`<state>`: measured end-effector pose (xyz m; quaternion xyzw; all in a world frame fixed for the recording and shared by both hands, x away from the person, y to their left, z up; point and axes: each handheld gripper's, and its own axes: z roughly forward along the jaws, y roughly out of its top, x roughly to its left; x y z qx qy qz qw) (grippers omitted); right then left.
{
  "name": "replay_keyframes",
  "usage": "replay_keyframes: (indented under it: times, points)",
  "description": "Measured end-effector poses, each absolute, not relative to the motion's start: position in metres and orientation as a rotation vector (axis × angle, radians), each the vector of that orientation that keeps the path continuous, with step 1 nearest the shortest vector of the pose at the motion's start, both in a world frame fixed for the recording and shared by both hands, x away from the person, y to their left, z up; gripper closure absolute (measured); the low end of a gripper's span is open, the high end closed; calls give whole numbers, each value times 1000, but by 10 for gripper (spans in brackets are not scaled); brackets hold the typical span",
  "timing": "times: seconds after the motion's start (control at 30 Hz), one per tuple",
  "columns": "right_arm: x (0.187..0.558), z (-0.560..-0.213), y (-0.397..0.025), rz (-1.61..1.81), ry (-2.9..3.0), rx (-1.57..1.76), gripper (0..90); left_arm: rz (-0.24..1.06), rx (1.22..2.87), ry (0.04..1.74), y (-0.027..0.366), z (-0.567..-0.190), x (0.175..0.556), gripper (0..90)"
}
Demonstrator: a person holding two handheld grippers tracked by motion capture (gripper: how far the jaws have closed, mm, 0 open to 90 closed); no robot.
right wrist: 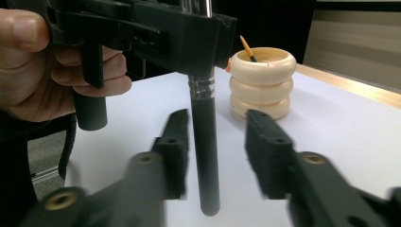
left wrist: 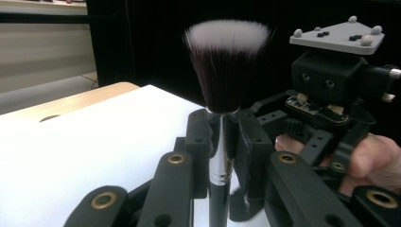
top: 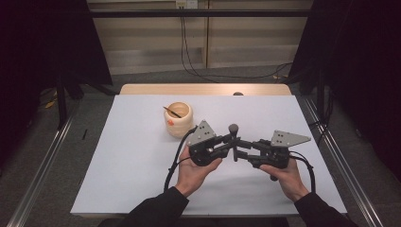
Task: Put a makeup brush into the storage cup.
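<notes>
Above the middle of the table (top: 142,189), the left gripper (left wrist: 222,142) pinches a makeup brush (left wrist: 226,66) at its metal collar and holds it upright, bristles up, probably so the handle hangs free for a handover. The right gripper (right wrist: 215,156) has its jaws spread on either side of that handle, not touching. Its view shows the cream ringed holder (right wrist: 261,81) nearer the far edge, with a thin brush inside.
</notes>
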<state>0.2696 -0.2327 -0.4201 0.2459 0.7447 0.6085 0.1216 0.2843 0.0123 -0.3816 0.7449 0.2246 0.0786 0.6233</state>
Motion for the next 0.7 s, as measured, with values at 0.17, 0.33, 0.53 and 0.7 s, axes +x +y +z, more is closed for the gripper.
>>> replay_keyframes:
  times: [0.17, 0.33, 0.53, 0.7]
  points:
    - [268, -419, -231, 1776, 2160, 722, 419, 185, 1705, 522, 14, -381, 285, 776]
    - [268, -419, -233, 1752, 2137, 742, 315, 191, 1703, 529, 17, -381, 287, 776]
    - [268, -418, -235, 1742, 2115, 782, 195, 198, 1701, 529, 19, -381, 288, 776]
    - [268, -417, -238, 1741, 2098, 808, 103, 203, 1703, 531, 22, -381, 289, 776]
